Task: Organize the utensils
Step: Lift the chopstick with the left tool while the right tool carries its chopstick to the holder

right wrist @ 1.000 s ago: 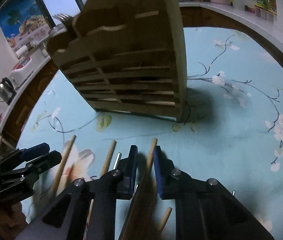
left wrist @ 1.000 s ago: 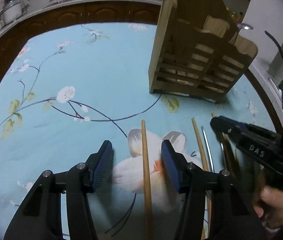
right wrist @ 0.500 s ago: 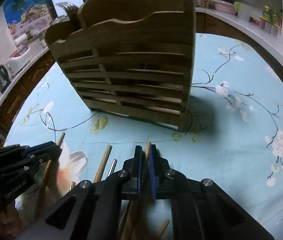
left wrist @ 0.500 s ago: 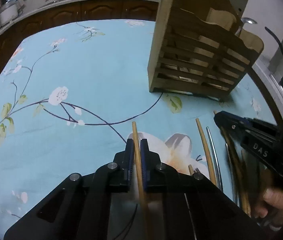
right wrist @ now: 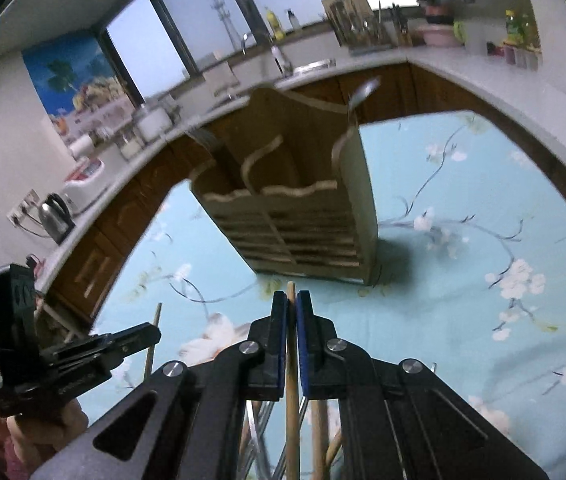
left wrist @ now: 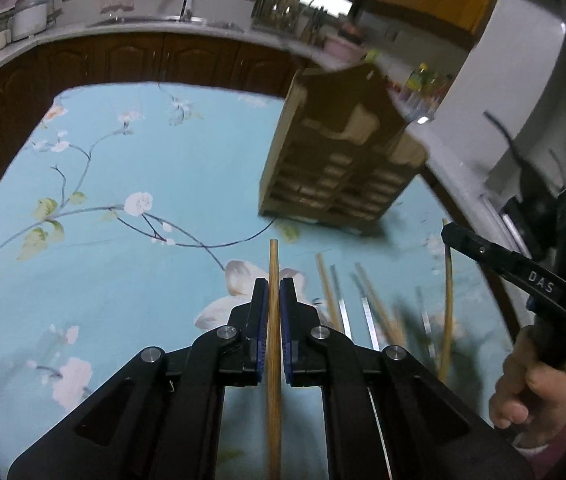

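Note:
My left gripper (left wrist: 274, 286) is shut on a wooden chopstick (left wrist: 273, 256) and holds it above the cloth. My right gripper (right wrist: 291, 298) is shut on another wooden chopstick (right wrist: 291, 412), also lifted; in the left wrist view that gripper (left wrist: 449, 232) shows at the right with its chopstick (left wrist: 448, 300) hanging down. The left gripper (right wrist: 153, 330) shows at the left of the right wrist view. Several wooden chopsticks (left wrist: 325, 288) and metal chopsticks (left wrist: 367, 312) lie on the cloth between the grippers. The slatted wooden utensil holder (left wrist: 339, 168) stands ahead, also in the right wrist view (right wrist: 303, 216), with a spoon (right wrist: 359, 98) in it.
A light blue flowered tablecloth (left wrist: 131, 184) covers the table. Dark wooden cabinets (left wrist: 123, 60) and a white counter with jars, a sink and a knife block run behind it. A kettle (right wrist: 57, 216) stands on the left counter.
Both grippers closed on a chopstick each, then lifted them off the cloth. The views have risen and pulled back from the utensil holder.

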The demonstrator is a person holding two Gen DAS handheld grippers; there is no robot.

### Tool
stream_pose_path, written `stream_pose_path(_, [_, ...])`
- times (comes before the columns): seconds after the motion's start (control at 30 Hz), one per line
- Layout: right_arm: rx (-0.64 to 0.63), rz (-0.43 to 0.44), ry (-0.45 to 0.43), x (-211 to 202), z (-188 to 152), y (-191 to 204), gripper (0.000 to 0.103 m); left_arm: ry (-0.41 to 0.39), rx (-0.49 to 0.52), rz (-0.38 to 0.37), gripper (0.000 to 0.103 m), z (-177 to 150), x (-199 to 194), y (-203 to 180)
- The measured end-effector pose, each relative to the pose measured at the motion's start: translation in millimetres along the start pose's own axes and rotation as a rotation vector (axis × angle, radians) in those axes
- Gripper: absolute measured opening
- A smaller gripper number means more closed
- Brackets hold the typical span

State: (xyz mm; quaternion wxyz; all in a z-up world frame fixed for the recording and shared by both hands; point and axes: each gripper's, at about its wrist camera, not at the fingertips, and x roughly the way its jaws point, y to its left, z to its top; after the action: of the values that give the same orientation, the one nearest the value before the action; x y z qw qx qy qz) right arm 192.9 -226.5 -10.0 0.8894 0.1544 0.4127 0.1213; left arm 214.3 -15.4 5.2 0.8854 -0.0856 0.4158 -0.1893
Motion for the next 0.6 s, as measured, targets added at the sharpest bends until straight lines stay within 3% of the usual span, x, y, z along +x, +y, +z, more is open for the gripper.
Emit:
stream_pose_path(0.3, [-0.005,0.028,-0.146,-62,13,15,0.005,-0.125,0.015,-0.046,0.005,7,-67,-14])
stream_pose_path(0.6, [-0.020,0.032,-0.283,-100,33,25,0.005,-0.213,-0.003,-0.047,0.005,18,-99,-13])
